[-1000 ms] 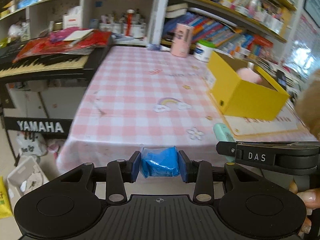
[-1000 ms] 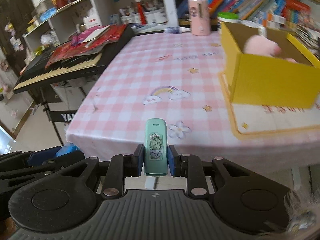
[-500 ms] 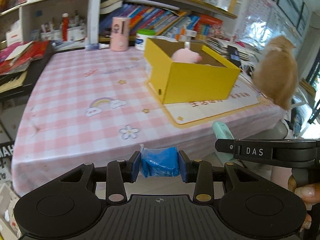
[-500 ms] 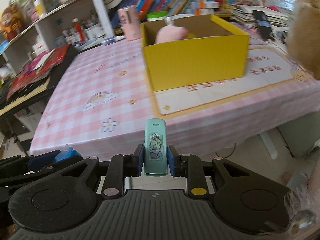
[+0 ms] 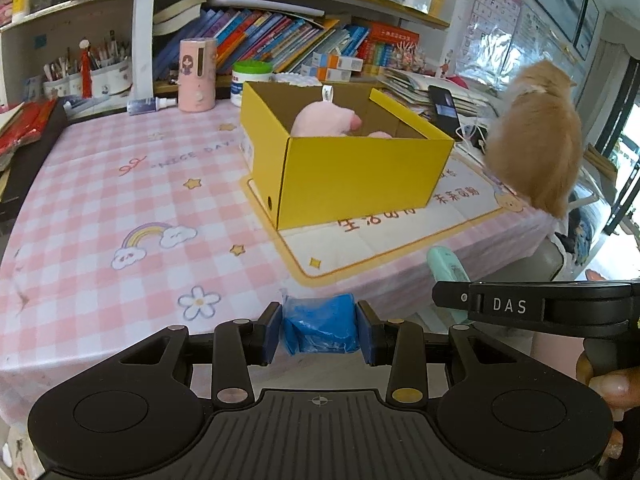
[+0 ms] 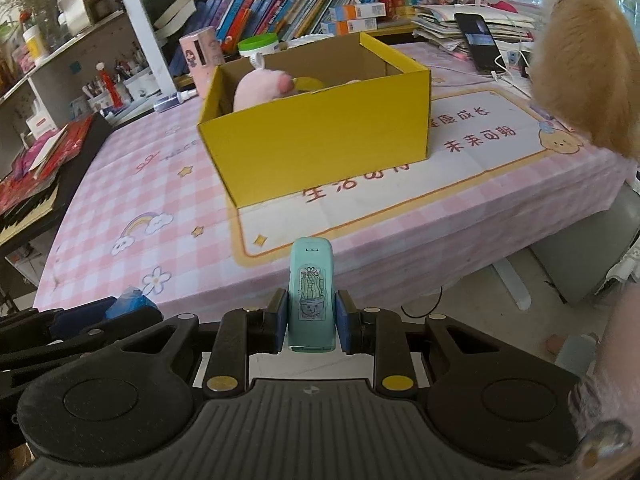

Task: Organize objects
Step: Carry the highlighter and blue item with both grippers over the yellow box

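My left gripper [image 5: 319, 330] is shut on a blue crinkly packet [image 5: 320, 326], held just off the table's near edge. My right gripper [image 6: 311, 322] is shut on a mint-green stapler [image 6: 311, 296] with a cactus sticker, also short of the table edge. In the left wrist view the stapler [image 5: 444, 264] pokes up at right. In the right wrist view the blue packet [image 6: 130, 302] shows at lower left. An open yellow box [image 5: 348, 168] [image 6: 316, 136] stands on a white mat, with a pink plush toy [image 5: 326, 120] [image 6: 260, 88] inside.
A pink checked tablecloth [image 5: 120, 200] covers the table. An orange cat [image 5: 536, 140] [image 6: 584, 56] sits at the table's right edge. A pink cup [image 5: 197, 74], a green-lidded jar [image 5: 252, 82], a phone [image 5: 444, 110] and bookshelves line the back. A keyboard [image 6: 24, 208] stands left.
Both grippers have swung right along the table's front, each still holding its object. The yellow box has come to the centre of both views, the keyboard has slid off left, and the cat now shows.
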The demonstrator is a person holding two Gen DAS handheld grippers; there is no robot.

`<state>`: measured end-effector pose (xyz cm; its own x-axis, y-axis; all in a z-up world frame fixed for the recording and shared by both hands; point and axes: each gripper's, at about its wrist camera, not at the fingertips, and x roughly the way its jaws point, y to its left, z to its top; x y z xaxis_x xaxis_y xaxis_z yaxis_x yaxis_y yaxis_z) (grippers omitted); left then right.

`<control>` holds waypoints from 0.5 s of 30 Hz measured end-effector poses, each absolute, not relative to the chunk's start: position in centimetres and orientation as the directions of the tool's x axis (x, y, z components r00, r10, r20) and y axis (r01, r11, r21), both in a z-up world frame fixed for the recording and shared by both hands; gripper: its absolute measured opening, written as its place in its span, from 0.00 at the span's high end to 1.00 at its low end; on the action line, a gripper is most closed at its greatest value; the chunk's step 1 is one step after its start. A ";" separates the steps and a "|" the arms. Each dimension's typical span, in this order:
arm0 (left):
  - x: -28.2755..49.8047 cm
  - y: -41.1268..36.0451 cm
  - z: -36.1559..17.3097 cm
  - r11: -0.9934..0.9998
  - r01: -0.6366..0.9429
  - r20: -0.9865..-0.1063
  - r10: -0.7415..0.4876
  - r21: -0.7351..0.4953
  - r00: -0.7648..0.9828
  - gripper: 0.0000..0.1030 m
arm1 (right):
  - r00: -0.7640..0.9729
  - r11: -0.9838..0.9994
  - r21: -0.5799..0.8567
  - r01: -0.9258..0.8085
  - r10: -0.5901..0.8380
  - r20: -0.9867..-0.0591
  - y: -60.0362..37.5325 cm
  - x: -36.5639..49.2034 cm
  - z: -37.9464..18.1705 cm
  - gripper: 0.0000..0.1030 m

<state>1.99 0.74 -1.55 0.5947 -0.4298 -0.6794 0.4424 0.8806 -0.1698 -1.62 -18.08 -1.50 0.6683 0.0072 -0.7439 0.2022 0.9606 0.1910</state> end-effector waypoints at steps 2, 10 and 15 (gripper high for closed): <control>2.5 0.2 -1.5 0.885 0.435 -0.679 -0.422 -0.166 0.600 0.64 | 0.671 0.963 0.189 0.193 0.011 -0.742 -18.6 -1.0 -1.3 0.78; 5.0 -2.8 0.4 0.897 0.424 -0.623 -0.402 -0.123 0.671 0.64 | 0.730 0.974 0.169 0.150 0.006 -0.684 -21.2 1.7 0.3 0.78; 7.5 -5.7 1.9 0.897 0.430 -0.572 -0.406 -0.101 0.713 0.64 | 0.793 0.980 0.142 0.138 -0.024 -0.608 -24.0 3.7 2.2 0.77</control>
